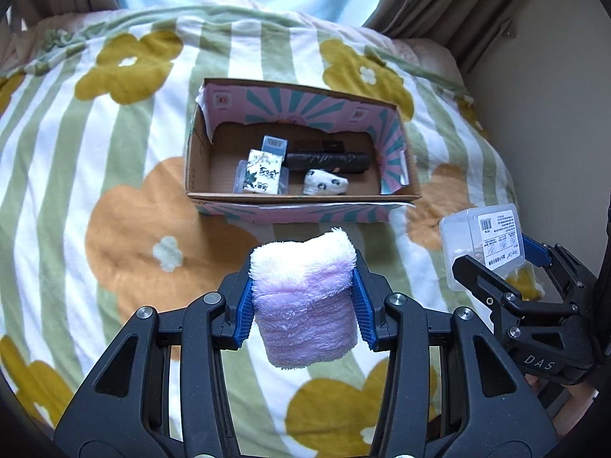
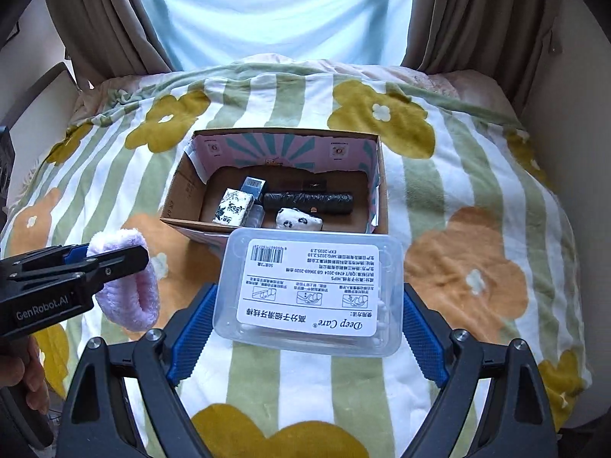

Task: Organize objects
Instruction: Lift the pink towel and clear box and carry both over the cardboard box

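- Blanket [image 1: 114, 145]: one, spread over the whole bed, white with green stripes and big mustard and orange flowers.
- One cardboard box [image 1: 198, 152], open at the top, pink-and-teal print on its turned-in flaps, standing in the middle of the blanket.
- Five things show inside the box: a black roll [image 1: 328, 162] lying across the floor, a white packet with black ink-style print [image 1: 263, 175] at the left, a small barcoded box [image 1: 275, 145] behind that packet, a small dark box by the back wall, and a white rolled cloth with dark spots [image 1: 324, 183] just in front of the black roll.
- One clear plastic box [image 2: 313, 290] with a white printed label and barcode, clamped between the blue pads of the right gripper [image 2: 305, 320], held above the blanket just before the cardboard box.
- One fluffy rolled towel [image 1: 305, 297], lilac with a cream end, squeezed between the fingers of the left gripper [image 1: 303, 305], held in the air short of the cardboard box.
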Tool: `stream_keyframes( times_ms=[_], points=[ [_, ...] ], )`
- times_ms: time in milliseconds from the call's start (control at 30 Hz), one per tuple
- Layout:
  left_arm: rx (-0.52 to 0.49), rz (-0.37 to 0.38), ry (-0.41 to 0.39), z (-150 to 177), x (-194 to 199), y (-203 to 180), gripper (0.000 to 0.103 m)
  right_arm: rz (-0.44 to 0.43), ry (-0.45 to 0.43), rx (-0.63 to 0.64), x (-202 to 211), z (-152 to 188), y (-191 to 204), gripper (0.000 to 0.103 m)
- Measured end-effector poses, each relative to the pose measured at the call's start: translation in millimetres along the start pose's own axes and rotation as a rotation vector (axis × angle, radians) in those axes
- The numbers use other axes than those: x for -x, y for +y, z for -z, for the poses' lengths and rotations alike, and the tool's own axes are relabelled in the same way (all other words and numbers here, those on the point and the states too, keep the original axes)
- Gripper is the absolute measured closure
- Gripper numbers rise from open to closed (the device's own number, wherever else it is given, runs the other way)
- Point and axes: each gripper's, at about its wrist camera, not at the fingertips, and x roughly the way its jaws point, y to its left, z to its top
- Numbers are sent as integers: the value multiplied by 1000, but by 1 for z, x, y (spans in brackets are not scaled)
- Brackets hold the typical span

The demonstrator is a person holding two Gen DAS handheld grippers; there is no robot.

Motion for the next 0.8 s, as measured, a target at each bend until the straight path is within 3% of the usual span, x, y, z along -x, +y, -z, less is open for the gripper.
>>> stream_keyframes(
  times_ms=[300, 800],
  points=[
    [-47, -11, -44, 10, 53, -24, 63, 15, 2, -36, 45, 5, 1, 15],
    [-48, -7, -41, 21, 64, -27, 63, -4, -21, -24, 58, -2, 13, 15]
  ],
)
